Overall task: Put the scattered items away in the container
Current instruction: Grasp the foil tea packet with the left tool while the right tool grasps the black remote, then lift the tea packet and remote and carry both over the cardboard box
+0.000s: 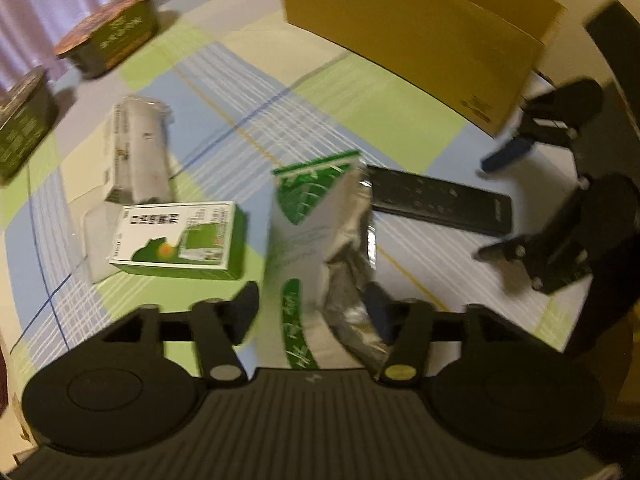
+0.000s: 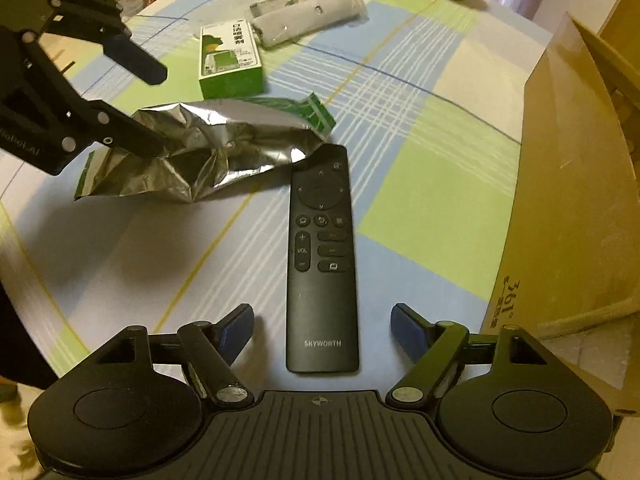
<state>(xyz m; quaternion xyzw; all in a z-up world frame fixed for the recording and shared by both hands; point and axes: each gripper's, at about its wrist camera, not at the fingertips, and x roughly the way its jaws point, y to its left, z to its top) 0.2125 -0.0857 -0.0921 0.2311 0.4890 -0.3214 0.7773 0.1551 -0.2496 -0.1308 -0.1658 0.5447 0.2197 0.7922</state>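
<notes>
The right gripper (image 2: 322, 326) stood wide open, its blue-padded fingers either side of the near end of a slim black remote control (image 2: 322, 264), touching neither side. The left gripper (image 1: 314, 308) was open too, straddling a crumpled silver foil pouch with green print (image 1: 320, 248); contact could not be judged. Only the right wrist view showed the remote's "SKYWORTH" lettering. Only the left view showed the tan cardboard box (image 1: 416, 48) standing beyond the remote. A small green and white carton (image 1: 176, 240) and a clear-wrapped white roll (image 1: 138, 156) lay on the checked tablecloth (image 1: 360, 104).
</notes>
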